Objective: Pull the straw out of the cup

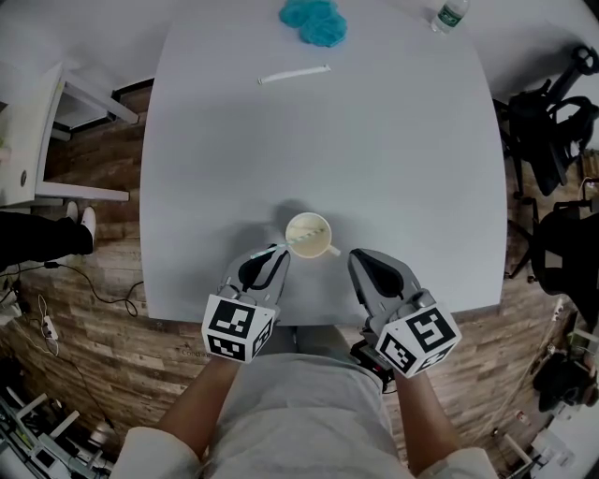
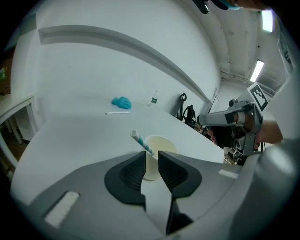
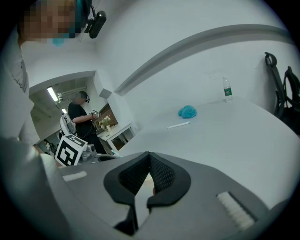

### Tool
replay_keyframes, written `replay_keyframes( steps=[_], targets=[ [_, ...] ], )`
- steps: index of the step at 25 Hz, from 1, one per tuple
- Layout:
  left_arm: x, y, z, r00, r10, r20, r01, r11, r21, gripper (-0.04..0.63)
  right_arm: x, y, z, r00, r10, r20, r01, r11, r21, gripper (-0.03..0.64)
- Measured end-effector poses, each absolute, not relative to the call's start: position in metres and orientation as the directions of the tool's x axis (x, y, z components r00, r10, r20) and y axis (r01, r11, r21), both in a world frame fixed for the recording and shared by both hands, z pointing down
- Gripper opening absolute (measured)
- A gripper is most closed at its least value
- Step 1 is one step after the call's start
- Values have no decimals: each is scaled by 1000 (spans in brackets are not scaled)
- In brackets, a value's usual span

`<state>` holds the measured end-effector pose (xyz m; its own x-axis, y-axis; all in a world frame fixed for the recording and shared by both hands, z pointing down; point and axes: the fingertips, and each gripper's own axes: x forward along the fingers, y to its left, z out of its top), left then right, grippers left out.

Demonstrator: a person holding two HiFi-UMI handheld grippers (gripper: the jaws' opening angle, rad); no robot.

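A cream paper cup (image 1: 309,234) stands near the front edge of the white table (image 1: 393,140). A teal-striped straw (image 1: 297,241) leans in it, top end tilted toward my left gripper (image 1: 281,253). In the left gripper view the cup (image 2: 164,143) and straw (image 2: 139,141) sit just beyond the gripper (image 2: 150,157), whose jaws stand a narrow gap apart with nothing between them. My right gripper (image 1: 359,257) rests to the right of the cup, apart from it; in its own view the gripper (image 3: 149,157) has its tips touching, and the cup is hidden.
A white stick-like wrapper (image 1: 293,75), a blue cloth (image 1: 314,21) and a water bottle (image 1: 451,14) lie at the table's far side. Black chairs (image 1: 547,122) stand to the right, a white shelf (image 1: 56,140) to the left.
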<state>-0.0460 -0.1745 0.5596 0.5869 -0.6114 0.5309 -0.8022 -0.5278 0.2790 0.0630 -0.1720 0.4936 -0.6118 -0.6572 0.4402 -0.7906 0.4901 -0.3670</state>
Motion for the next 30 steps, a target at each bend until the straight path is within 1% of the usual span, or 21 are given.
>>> replay_keyframes(
  steps=[13,18,23,30],
  targets=[
    [-39,-185,566,598,-602,530,-794,-536,287,106,68,-170,501,-603,-656,454,-797,471,-377,6],
    [-38,-188,562,603,-612,512,-791,-541,286,58,69,-169,502,-601,-656,456,-799,469,-377,6],
    [-37,-186,557,615,-611,499,-783,-546,297,44,70,-167,500,-602,-659,451,-798,470,-377,6],
    [-35,-185,554,623,-609,490,-778,-549,306,44,69,-167,499,-606,-660,444,-794,474,-381,7]
  ],
)
